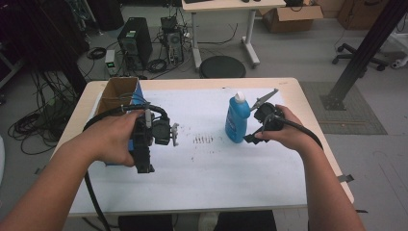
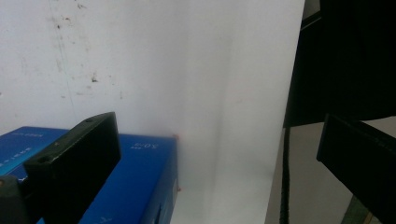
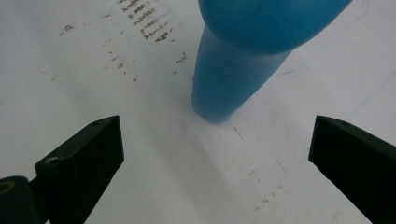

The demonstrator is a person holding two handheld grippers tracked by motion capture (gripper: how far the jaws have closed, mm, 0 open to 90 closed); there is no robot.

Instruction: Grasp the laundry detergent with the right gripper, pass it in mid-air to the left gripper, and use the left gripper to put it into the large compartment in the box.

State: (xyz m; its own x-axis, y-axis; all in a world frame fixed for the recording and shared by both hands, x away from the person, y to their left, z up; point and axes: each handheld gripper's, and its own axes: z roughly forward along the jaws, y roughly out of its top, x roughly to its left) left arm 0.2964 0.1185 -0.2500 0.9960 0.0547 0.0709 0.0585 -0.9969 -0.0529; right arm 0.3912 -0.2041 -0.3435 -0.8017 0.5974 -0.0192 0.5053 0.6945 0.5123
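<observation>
A blue bottle point(image 1: 237, 119) with a white cap stands upright on the white sheet point(image 1: 216, 168), right of centre. My right gripper point(image 1: 255, 131) is just to its right, held in a hand. In the right gripper view this gripper point(image 3: 215, 140) is open, with the bottle's base point(image 3: 231, 84) ahead of the jaws and not between them. My left gripper point(image 1: 144, 163) is held at the table's left, pointing toward the near edge. It stands open point(image 2: 217, 135) over the sheet. One black jaw hangs above the corner of a blue box point(image 2: 140, 182).
The blue box point(image 1: 118, 94) is open-topped with a cardboard inside and sits at the table's left edge. Dark smudges point(image 1: 203, 139) mark the sheet's middle. Behind the table stand a round black stool point(image 1: 222, 67), computer towers point(image 1: 134, 41) and cables. A black post point(image 1: 363, 53) rises at right.
</observation>
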